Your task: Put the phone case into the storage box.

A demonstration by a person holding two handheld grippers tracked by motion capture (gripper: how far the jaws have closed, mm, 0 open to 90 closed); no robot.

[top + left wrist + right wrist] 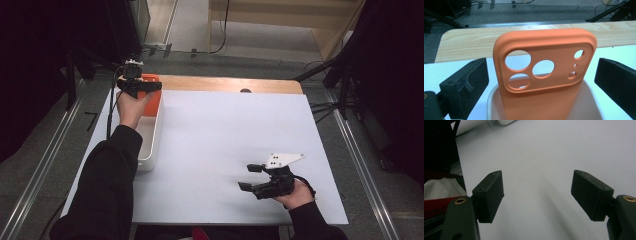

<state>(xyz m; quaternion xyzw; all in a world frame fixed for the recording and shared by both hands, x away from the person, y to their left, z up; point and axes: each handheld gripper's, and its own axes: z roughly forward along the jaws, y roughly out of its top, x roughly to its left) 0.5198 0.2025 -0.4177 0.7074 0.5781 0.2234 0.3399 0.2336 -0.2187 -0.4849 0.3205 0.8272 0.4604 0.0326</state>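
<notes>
An orange phone case [549,75] with round camera holes stands upright at the far end of a white bin [489,100]. My left gripper [541,67] is open around it, with a gap between each black jaw and the case's sides. In the high view this gripper [140,86] hovers over the bin [150,145] at the table's far left, with the orange case [152,97] just beneath it. My right gripper [246,177] rests low at the near right, open, with nothing between its jaws. The right gripper view shows its jaws [537,187] wide apart over bare white surface.
A white sheet [225,130] covers the table, and a wooden strip [225,84] shows along its far edge. Black stands and cables sit on the floor beyond. A red object and white cloth [439,187] lie at the left of the right gripper view.
</notes>
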